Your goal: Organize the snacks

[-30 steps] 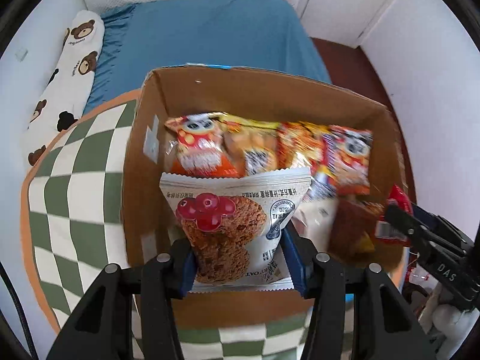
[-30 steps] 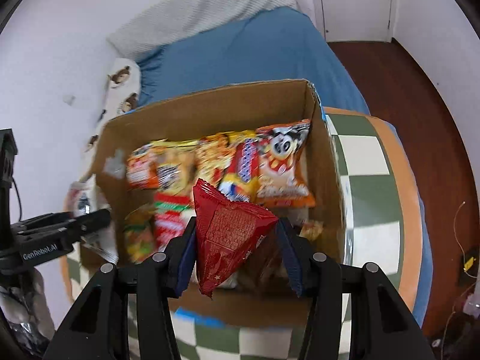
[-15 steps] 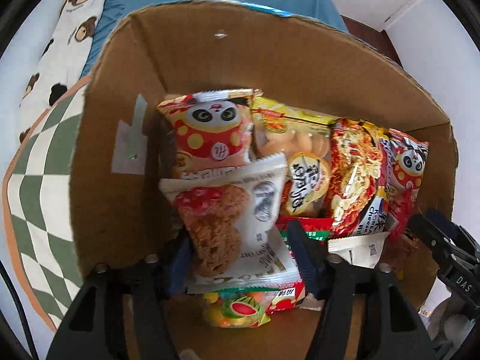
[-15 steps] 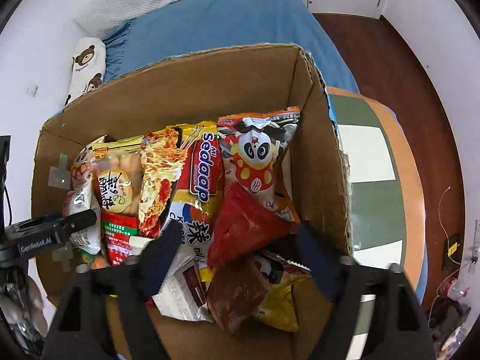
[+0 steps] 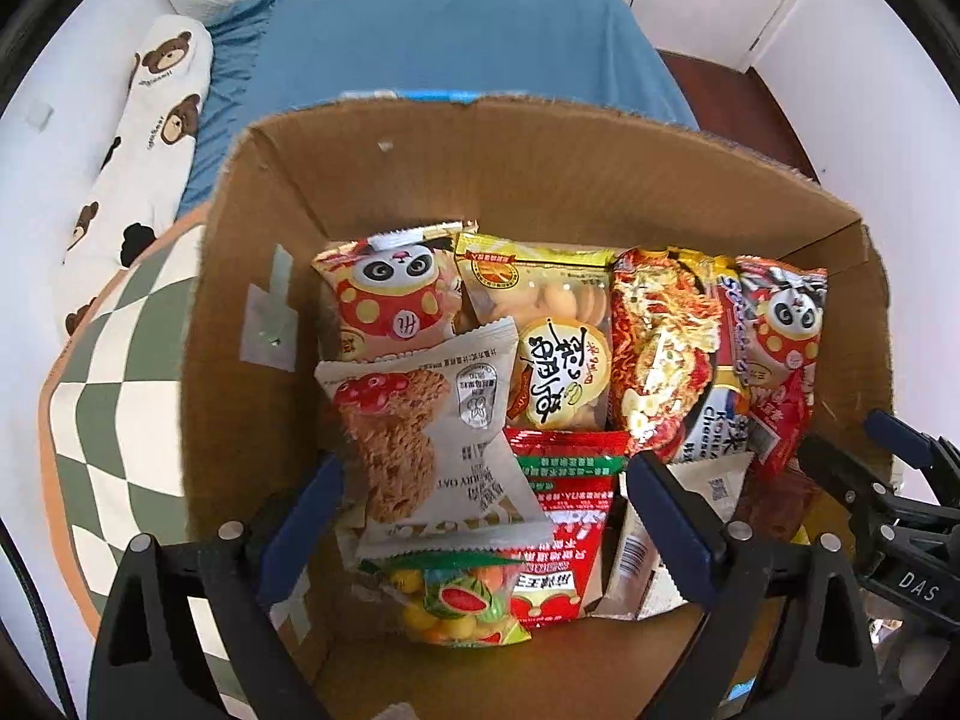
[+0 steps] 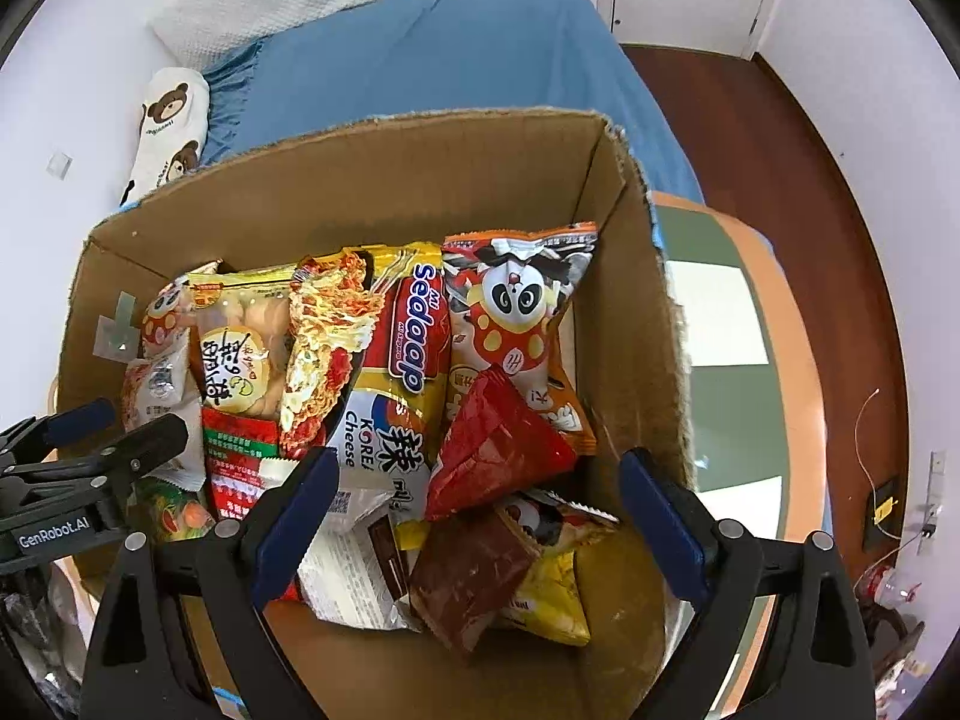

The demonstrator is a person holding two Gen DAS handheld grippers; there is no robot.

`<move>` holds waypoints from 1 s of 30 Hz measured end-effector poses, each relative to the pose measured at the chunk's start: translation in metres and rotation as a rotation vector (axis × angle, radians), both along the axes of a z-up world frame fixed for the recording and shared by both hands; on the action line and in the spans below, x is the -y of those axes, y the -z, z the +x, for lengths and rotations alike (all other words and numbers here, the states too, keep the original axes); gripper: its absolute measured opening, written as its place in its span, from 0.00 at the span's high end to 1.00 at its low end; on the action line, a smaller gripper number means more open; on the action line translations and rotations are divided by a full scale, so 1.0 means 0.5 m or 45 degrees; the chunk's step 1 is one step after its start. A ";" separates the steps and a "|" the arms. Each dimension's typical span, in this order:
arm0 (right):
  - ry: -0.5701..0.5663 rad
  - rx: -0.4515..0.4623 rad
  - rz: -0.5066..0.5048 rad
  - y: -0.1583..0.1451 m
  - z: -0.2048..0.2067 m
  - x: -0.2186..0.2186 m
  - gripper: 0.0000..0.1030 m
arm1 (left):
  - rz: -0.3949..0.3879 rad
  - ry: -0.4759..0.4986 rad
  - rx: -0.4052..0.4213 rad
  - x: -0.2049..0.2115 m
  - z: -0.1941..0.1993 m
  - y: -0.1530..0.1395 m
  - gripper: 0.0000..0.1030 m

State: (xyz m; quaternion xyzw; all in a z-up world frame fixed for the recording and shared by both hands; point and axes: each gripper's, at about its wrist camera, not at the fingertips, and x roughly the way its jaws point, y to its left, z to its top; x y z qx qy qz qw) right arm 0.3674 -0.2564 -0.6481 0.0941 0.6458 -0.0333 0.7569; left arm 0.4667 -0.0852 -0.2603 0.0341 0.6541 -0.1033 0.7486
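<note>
Behind my two cameras a blue-sheeted bed (image 5: 456,48) fills the room, and a green-and-cream checkered cloth (image 5: 114,384) covers the surface where the brown cardboard box (image 5: 540,180) stands. My left gripper (image 5: 483,501) hangs over the box's near-left part with its blue-padded fingers (image 5: 672,516) spread wide, holding nothing; the white oat-cookie packet (image 5: 432,438) lies free between them, leaning on the snacks below. Just under it sits a clear bag of fruit-coloured candies (image 5: 456,606) and beside that a red-and-green sachet (image 5: 570,516). My right gripper (image 6: 474,519) is likewise wide apart and empty above the box's near-right part, with the shiny red triangular pouch (image 6: 492,444) resting loose on top of the pile between its fingers, a dark brown wrapper (image 6: 474,576) and a yellow packet (image 6: 552,600) below it. Farther back, upright against the rear wall, I see an orange panda-print bag (image 6: 516,312), a red-and-yellow Sedaap noodle pack (image 6: 390,360) and a yellow biscuit bag (image 5: 552,348). A teddy-bear-print bolster (image 5: 144,138) lies along the bed's left edge.
</note>
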 end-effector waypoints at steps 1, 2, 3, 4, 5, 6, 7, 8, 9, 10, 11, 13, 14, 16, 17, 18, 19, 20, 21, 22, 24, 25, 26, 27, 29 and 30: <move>0.002 0.009 -0.003 -0.008 -0.005 0.001 0.06 | -0.010 -0.011 0.021 -0.001 -0.011 -0.014 0.06; 0.004 0.022 -0.011 -0.016 -0.012 0.002 0.06 | -0.023 -0.023 0.045 -0.004 -0.022 -0.027 0.06; 0.005 0.038 -0.017 -0.025 -0.019 0.002 0.06 | -0.030 -0.031 0.067 -0.008 -0.035 -0.038 0.06; 0.000 0.058 -0.027 -0.037 -0.029 0.000 0.06 | -0.037 -0.038 0.093 -0.011 -0.050 -0.050 0.06; -0.006 0.078 -0.039 -0.049 -0.041 -0.003 0.06 | -0.045 -0.042 0.115 -0.012 -0.063 -0.061 0.06; -0.011 0.096 -0.047 -0.059 -0.052 -0.005 0.06 | -0.050 -0.045 0.138 -0.013 -0.079 -0.073 0.06; -0.013 0.111 -0.051 -0.067 -0.065 -0.008 0.06 | -0.052 -0.047 0.159 -0.014 -0.094 -0.086 0.06; -0.015 0.128 -0.055 -0.078 -0.077 -0.010 0.06 | -0.058 -0.048 0.183 -0.016 -0.109 -0.099 0.06; -0.016 0.145 -0.059 -0.089 -0.090 -0.012 0.06 | -0.062 -0.048 0.200 -0.017 -0.117 -0.110 0.06; -0.015 0.164 -0.058 -0.101 -0.103 -0.016 0.06 | -0.065 -0.050 0.221 -0.018 -0.130 -0.119 0.06; -0.014 0.180 -0.056 -0.111 -0.116 -0.017 0.06 | -0.074 -0.047 0.243 -0.020 -0.148 -0.132 0.06; -0.011 0.218 -0.055 -0.136 -0.147 -0.020 0.06 | -0.081 -0.050 0.276 -0.020 -0.170 -0.151 0.06; -0.012 0.239 -0.058 -0.149 -0.164 -0.024 0.06 | -0.090 -0.047 0.294 -0.023 -0.185 -0.161 0.06; -0.019 0.270 -0.075 -0.169 -0.193 -0.030 0.05 | -0.103 -0.046 0.327 -0.026 -0.214 -0.180 0.06; -0.020 0.285 -0.079 -0.179 -0.207 -0.032 0.04 | -0.111 -0.044 0.342 -0.027 -0.233 -0.192 0.06; -0.019 0.300 -0.081 -0.190 -0.223 -0.034 0.04 | -0.118 -0.045 0.351 -0.028 -0.244 -0.201 0.06; -0.021 0.316 -0.080 -0.202 -0.240 -0.036 0.04 | -0.127 -0.044 0.368 -0.029 -0.261 -0.211 0.06; -0.021 0.334 -0.082 -0.215 -0.257 -0.038 0.04 | -0.129 -0.042 0.386 -0.029 -0.276 -0.221 0.06; -0.021 0.349 -0.087 -0.224 -0.269 -0.039 0.04 | -0.129 -0.040 0.400 -0.030 -0.290 -0.229 0.06; -0.023 0.368 -0.097 -0.238 -0.286 -0.041 0.04 | -0.135 -0.038 0.414 -0.030 -0.305 -0.238 0.06; -0.029 0.405 -0.111 -0.262 -0.314 -0.044 0.04 | -0.145 -0.038 0.437 -0.031 -0.331 -0.253 0.06; -0.031 0.425 -0.122 -0.275 -0.329 -0.045 0.04 | -0.152 -0.039 0.450 -0.033 -0.345 -0.261 0.06; -0.030 0.438 -0.129 -0.284 -0.342 -0.045 0.04 | -0.155 -0.039 0.465 -0.034 -0.359 -0.268 0.06; -0.025 0.454 -0.133 -0.294 -0.357 -0.045 0.03 | -0.151 -0.041 0.483 -0.035 -0.373 -0.274 0.06; -0.021 0.492 -0.141 -0.318 -0.392 -0.046 0.03 | -0.136 -0.047 0.525 -0.038 -0.404 -0.289 0.06; -0.022 0.509 -0.146 -0.328 -0.408 -0.047 0.03 | -0.129 -0.047 0.548 -0.040 -0.424 -0.296 0.06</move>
